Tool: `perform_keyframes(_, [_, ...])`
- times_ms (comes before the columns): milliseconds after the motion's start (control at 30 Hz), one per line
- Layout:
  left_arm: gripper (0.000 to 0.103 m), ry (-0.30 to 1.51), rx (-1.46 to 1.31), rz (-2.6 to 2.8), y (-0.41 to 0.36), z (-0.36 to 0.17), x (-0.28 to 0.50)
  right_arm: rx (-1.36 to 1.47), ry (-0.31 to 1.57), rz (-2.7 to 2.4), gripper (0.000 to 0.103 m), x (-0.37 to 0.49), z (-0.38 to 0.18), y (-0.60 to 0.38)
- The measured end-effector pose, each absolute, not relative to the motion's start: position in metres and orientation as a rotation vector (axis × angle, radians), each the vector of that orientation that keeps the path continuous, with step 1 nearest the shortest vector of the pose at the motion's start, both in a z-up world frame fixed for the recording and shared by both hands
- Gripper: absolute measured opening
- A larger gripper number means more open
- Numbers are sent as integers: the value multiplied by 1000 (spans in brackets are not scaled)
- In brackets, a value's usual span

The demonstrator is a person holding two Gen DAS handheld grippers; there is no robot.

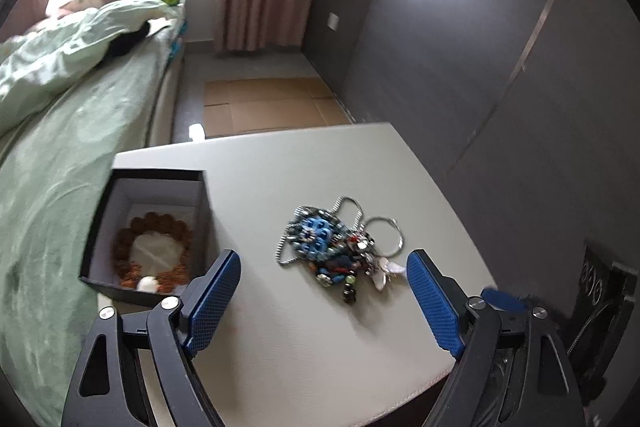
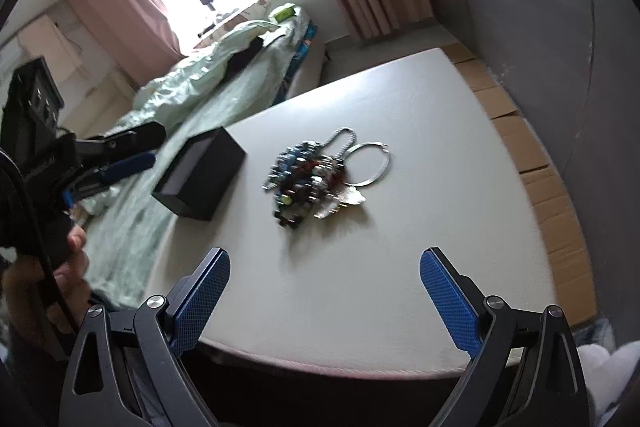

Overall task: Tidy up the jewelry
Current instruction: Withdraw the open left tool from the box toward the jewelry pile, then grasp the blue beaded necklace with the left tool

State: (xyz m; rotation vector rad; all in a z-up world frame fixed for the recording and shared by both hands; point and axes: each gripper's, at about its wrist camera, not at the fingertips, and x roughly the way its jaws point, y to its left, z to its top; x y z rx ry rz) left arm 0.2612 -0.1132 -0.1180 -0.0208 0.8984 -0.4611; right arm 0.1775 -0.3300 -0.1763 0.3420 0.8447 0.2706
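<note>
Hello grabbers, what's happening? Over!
Both jaws open, empty. Jewelry pile loose on table. Bead bracelet already in black box. Nothing blocking.

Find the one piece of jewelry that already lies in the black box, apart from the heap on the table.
The brown bead bracelet: it lies alone inside the open black box, while the other pieces are tangled in the pile on the white table.

bare table (image 1: 320,327) before jewelry pile (image 1: 340,247), black box (image 1: 160,223) left (open-topped)
</note>
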Motion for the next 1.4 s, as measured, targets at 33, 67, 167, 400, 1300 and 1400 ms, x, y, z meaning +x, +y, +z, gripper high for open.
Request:
perform_keyframes(33, [78, 903, 10, -472, -121, -121, 261, 330, 849, 261, 96, 177, -177, -331])
perform_keyframes(67, [71, 913, 39, -482, -129, -124, 261, 325, 862, 245, 96, 178, -178, -332])
perform_keyframes(167, [56, 943, 89, -514, -145, -134, 265, 322, 882, 194, 96, 179, -181, -341])
perform_keyframes(400, [32, 995, 148, -531, -166, -156, 283, 323, 841, 200, 96, 179, -181, -359])
perform_keyframes(1300, [9, 1074, 77, -519, -166, -170, 323, 472, 887, 397, 40, 237, -196, -351])
perform_keyframes(1400, [9, 1043, 65, -520, -160, -156, 319, 461, 889, 426, 39, 244, -193, -343])
